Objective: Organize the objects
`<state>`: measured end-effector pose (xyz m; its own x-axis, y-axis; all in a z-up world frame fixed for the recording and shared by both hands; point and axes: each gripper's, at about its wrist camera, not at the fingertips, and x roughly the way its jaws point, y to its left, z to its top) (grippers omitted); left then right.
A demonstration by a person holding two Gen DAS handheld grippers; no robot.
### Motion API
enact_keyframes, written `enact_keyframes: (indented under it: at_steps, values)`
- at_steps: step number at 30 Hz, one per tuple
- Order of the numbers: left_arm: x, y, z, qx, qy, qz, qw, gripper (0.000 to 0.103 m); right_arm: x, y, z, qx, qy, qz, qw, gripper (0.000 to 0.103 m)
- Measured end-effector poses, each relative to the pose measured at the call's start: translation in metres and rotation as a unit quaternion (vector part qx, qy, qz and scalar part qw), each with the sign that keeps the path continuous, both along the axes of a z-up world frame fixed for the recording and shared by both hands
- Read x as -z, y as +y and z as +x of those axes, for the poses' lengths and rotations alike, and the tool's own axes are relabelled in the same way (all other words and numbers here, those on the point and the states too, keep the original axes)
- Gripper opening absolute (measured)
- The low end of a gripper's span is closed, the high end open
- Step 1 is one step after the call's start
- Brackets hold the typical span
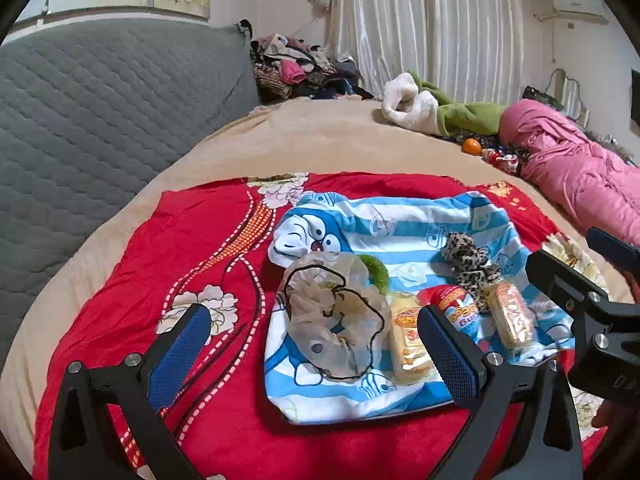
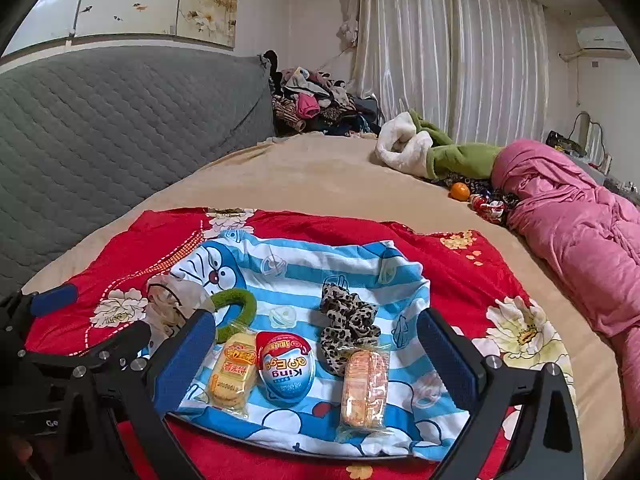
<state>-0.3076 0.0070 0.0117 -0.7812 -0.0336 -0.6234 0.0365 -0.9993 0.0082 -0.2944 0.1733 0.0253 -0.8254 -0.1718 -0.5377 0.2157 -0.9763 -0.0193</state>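
Egg-shaped snack on striped cloth, ahead of right gripper between wide, empty jaws. Light, rigid, slick shell; best pinched across narrow sides. Left gripper likewise wide, holding nothing.

Soft curtained daylight, sharp focus, fisheye-bent edges.

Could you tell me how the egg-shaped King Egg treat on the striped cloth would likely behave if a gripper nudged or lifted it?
The King Egg treat has a rounded, domed shell, so it would probably rock or slide if nudged. Its glossy surface looks slippery for flat fingers. It seems stiff and light, likely hollow plastic, and the soft striped cloth beneath may give slightly.
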Motion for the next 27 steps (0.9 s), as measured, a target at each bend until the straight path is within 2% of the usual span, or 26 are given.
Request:
enact_keyframes:
  at_steps: [2, 9, 27]
  values:
    - [-0.003, -0.002, 0.003, 0.003, 0.0, 0.014, 0.9999, 0.103, -0.004, 0.002, 0.005, 0.002, 0.005, -0.005, 1.0, 0.102]
    - [-0.015, -0.005, 0.021, 0.004, 0.015, 0.027, 0.9995, 0.103, -0.019, 0.007, 0.024, 0.008, 0.022, -0.009, 1.0, 0.102]
    - [-0.057, -0.014, 0.081, -0.007, 0.057, 0.024, 0.998, 0.103, -0.052, 0.008, 0.079, 0.006, 0.051, -0.003, 0.999, 0.102]
